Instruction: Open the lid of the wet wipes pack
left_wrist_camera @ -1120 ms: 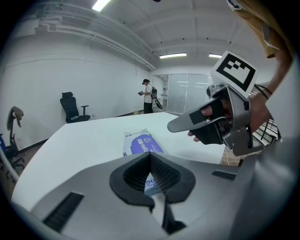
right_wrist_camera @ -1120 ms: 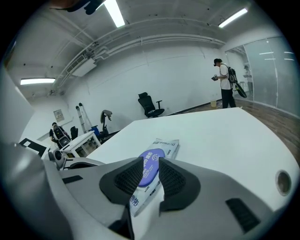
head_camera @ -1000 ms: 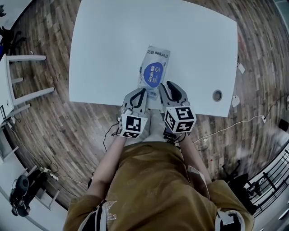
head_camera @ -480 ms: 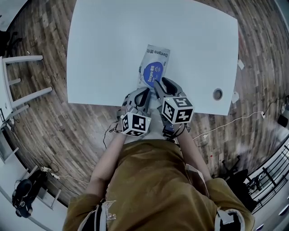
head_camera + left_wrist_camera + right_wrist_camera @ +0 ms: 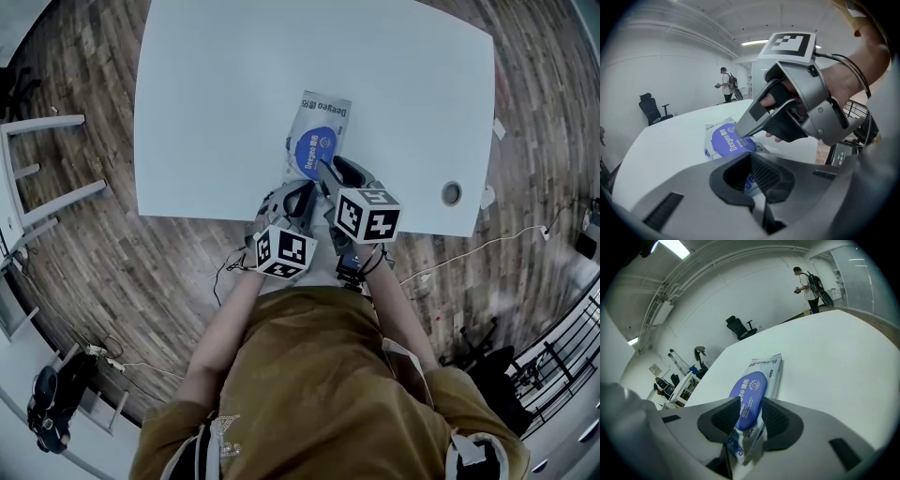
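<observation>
The wet wipes pack [image 5: 325, 114] lies flat on the white table [image 5: 216, 94], its round blue lid [image 5: 312, 150] closed. Both grippers sit at the pack's near end. My left gripper [image 5: 292, 195] is shut on that end of the pack [image 5: 710, 147], and a strip of it shows between the pads [image 5: 764, 176]. My right gripper [image 5: 339, 174] is rolled, with one finger [image 5: 761, 115] lying over the lid [image 5: 726, 140]. Its jaws have just been opening; in the right gripper view the lid's near edge [image 5: 750, 390] and the pack's end stand between the pads of this gripper [image 5: 751, 420].
The pack lies close to the table's near edge. A round cable hole [image 5: 451, 194] is at the table's near right. White furniture [image 5: 47, 187] stands on the wooden floor to the left. Far off are a standing person [image 5: 808, 284] and an office chair [image 5: 740, 329].
Both grippers have moved forward and down onto the pack's near end. The right gripper has rolled and its finger now reaches over the blue lid. The pack has stayed put.
</observation>
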`<state>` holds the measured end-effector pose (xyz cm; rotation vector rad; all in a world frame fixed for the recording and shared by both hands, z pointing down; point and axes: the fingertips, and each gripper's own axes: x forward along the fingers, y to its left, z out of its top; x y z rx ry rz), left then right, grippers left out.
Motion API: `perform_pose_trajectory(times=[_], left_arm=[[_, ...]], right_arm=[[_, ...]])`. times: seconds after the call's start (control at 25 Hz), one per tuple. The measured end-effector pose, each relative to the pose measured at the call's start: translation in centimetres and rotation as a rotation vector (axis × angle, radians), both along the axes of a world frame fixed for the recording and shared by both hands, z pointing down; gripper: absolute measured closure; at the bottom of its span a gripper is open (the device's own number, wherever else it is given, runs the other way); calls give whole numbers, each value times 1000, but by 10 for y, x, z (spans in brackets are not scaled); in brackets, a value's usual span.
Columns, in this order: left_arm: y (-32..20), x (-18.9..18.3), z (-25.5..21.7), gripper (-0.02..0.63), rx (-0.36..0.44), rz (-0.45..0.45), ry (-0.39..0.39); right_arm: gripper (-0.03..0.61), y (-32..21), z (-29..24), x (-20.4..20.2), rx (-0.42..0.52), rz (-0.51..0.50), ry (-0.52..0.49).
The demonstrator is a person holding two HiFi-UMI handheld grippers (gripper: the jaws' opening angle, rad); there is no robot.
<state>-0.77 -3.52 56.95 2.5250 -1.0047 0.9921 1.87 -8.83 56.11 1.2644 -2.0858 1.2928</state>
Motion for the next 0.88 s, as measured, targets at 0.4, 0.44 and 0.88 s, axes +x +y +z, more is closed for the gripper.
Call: perform_pose_trajectory(times=[0.4, 0.44, 0.88], left_arm=[[1, 3, 16, 612, -162, 60, -22], [2, 4, 15, 612, -167, 79, -28], [8, 9, 18, 612, -253, 111, -10]], right_arm=[[453, -4, 8, -2, -67, -15, -8], [453, -4, 8, -2, -74, -16, -15], [453, -6, 7, -2, -139, -49, -57]])
